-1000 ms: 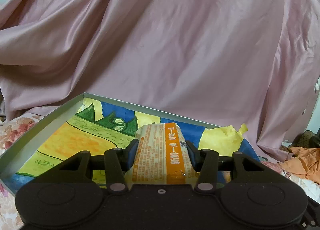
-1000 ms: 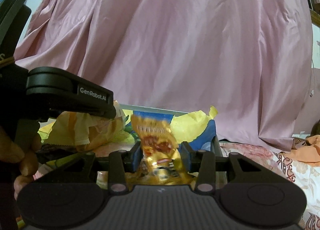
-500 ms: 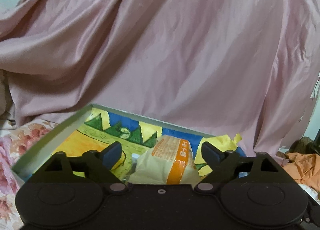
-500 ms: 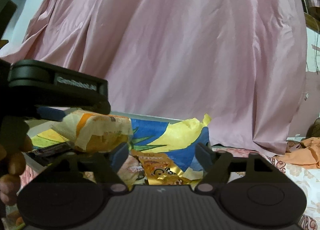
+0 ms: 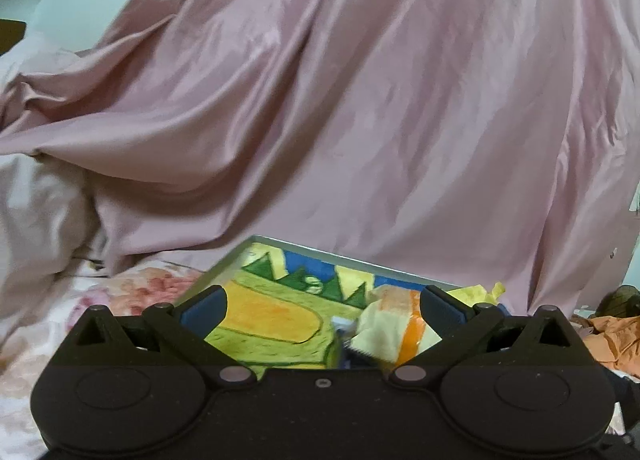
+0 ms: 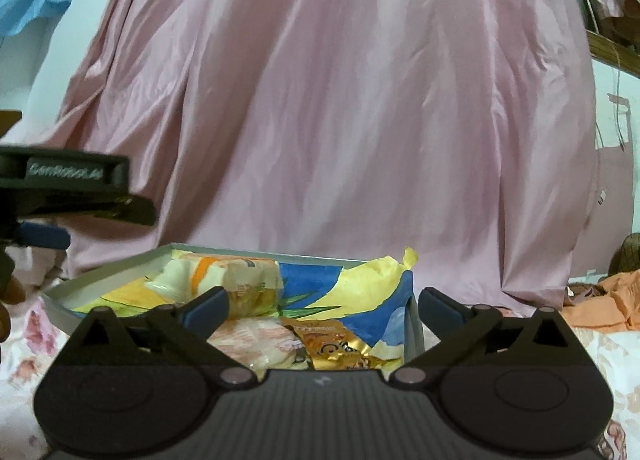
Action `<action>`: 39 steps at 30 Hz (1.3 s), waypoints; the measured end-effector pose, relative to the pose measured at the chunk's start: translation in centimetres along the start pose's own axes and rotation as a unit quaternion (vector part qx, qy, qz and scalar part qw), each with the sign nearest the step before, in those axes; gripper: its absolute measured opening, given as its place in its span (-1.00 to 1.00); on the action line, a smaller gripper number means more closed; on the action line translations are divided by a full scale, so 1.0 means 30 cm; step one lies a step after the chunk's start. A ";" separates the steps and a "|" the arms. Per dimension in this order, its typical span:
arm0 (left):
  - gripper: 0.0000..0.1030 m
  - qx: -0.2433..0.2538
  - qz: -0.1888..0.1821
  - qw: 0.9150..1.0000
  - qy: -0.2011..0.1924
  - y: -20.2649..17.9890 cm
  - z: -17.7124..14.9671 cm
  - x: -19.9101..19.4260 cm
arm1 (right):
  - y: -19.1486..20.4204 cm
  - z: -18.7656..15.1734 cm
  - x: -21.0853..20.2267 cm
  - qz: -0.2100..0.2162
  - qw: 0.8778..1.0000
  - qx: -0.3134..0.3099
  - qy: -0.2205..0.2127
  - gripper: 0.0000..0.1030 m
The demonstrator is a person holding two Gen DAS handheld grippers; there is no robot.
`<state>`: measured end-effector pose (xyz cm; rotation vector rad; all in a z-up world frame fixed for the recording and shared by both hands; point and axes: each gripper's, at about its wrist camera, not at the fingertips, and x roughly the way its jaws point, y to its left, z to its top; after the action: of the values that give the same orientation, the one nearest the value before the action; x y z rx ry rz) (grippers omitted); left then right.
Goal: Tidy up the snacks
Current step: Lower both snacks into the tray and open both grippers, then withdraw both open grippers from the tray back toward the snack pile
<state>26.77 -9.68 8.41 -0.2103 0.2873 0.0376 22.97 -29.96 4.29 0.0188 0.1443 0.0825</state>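
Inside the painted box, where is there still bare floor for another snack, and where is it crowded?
Free: the yellow-orange patch of the box floor, between its left wall and the cream-and-orange packet. Crowded: the right side, where that packet, a gold packet and a pale pink one lie close together.

Dim, soft indoor light; slight motion blur, fisheye bending at edges.

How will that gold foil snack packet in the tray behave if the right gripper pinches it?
The gold foil packet looks crinkled and thin, so it will probably flop and crumple. Its glossy film may slip between the pads. It lies flat in the tray, partly over another wrapped snack, so a push would likely slide it, not roll it.
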 end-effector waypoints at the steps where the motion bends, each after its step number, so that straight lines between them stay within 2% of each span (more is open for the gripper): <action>1: 0.98 0.000 0.002 1.000 0.000 0.011 -0.002 -0.018 | -0.001 0.001 -0.019 0.002 1.000 0.002 -0.003 0.99; 9: 0.98 -0.007 0.007 1.000 0.011 0.107 -0.038 -0.157 | 0.033 0.011 -0.150 0.007 1.000 -0.009 -0.015 1.00; 21: 0.99 -0.012 0.008 0.999 0.048 0.240 -0.147 -0.314 | 0.132 -0.024 -0.311 0.033 0.999 -0.022 0.032 0.99; 31: 0.98 -0.016 0.020 0.995 0.093 0.346 -0.244 -0.410 | 0.241 -0.088 -0.431 0.078 0.990 -0.023 0.112 0.99; 39: 0.98 -0.002 0.030 0.993 0.116 0.398 -0.319 -0.457 | 0.283 -0.144 -0.424 0.070 0.978 -0.043 0.193 0.99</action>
<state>10.19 -0.12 0.96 -0.2095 0.5249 0.0724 9.12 -22.51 2.05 -0.0735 0.5275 0.2336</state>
